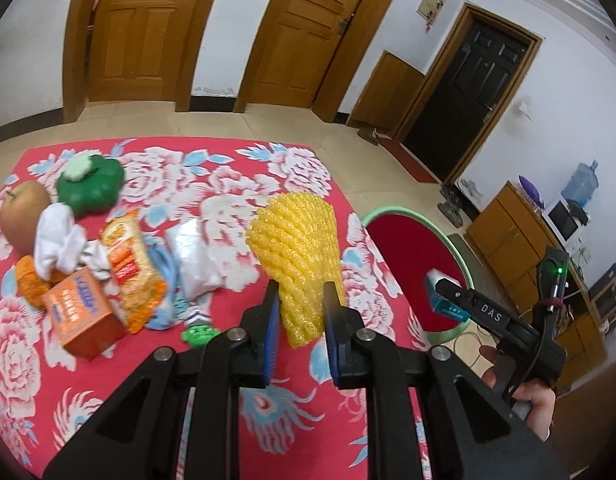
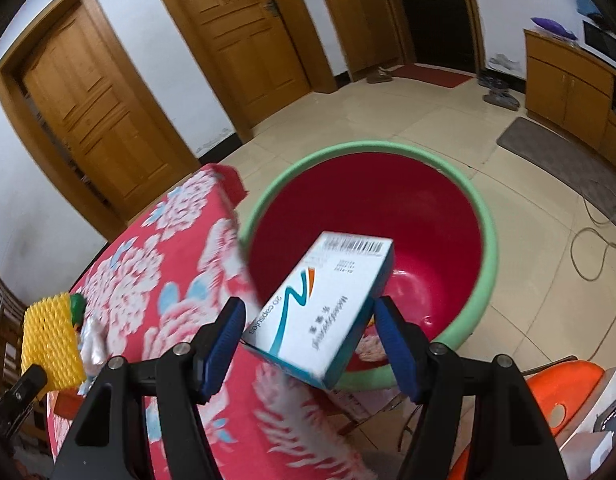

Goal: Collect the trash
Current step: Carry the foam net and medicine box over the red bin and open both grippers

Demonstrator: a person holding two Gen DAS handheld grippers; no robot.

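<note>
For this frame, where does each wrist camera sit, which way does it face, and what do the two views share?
Left wrist: on the left gripper, facing forward over the floral table toward wooden doors; its fingers pinch a yellow foam net; the person's right hand shows.
Right wrist: on the right gripper, angled down toward the red basin on the floor; a medicine box sits between its fingers.
Shared: foam net, medicine box, basin, table, doors.

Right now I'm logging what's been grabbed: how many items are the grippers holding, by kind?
Yellow foam fruit net, in the left gripper: 1
White-and-teal capsule box, between the right gripper fingers above the red basin: 1
Total: 2
</note>
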